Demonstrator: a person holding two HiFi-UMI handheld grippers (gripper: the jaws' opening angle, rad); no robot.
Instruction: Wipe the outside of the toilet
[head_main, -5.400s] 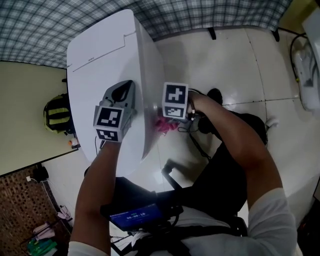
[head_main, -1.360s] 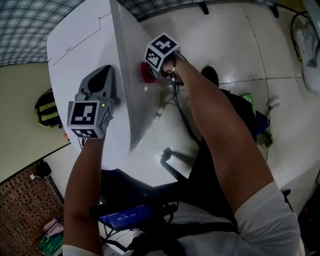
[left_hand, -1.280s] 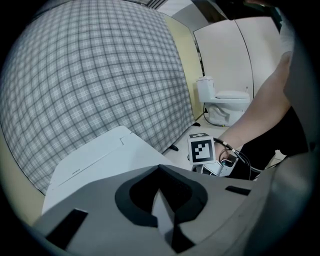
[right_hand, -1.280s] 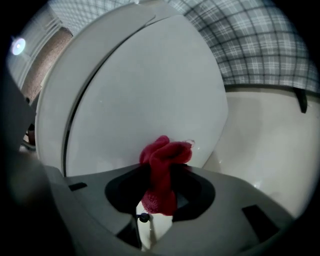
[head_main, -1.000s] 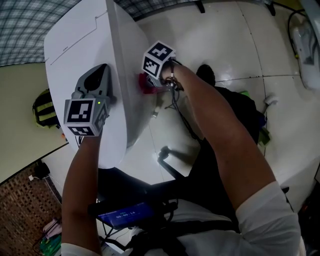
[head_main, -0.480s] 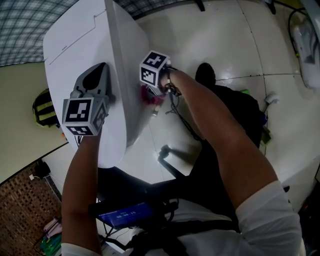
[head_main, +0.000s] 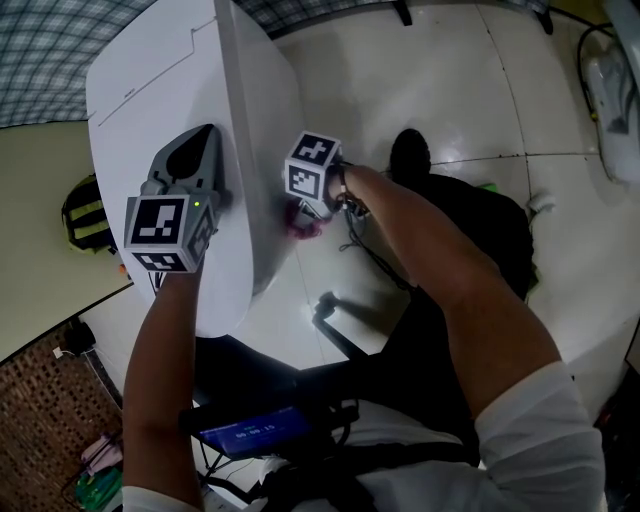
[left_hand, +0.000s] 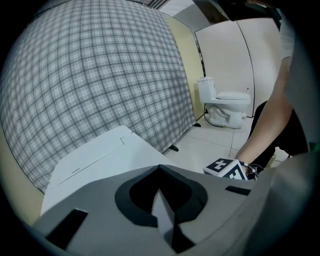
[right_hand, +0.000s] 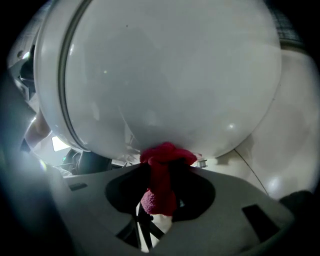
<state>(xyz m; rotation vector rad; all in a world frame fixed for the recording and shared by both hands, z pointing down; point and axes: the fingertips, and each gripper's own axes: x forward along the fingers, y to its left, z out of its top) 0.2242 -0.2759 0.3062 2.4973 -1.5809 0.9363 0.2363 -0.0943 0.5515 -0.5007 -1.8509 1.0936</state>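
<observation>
The white toilet (head_main: 170, 90) fills the upper left of the head view, lid down. My left gripper (head_main: 200, 145) rests on top of the lid, its jaws shut with nothing between them (left_hand: 160, 175). My right gripper (head_main: 305, 212) is at the toilet's right side, shut on a red cloth (head_main: 303, 220). In the right gripper view the red cloth (right_hand: 162, 172) bunches between the jaws and presses against the curved underside of the white bowl (right_hand: 170, 75).
A plaid curtain (head_main: 60, 45) hangs behind the toilet. A yellow and black bag (head_main: 85, 215) lies at the left. A black shoe (head_main: 410, 155) and cables sit on the pale tiled floor at right. A second toilet (left_hand: 227, 102) stands farther off.
My right gripper has slid the red cloth along the toilet's side toward me, downward in the head view. The left gripper has stayed put on the lid.
</observation>
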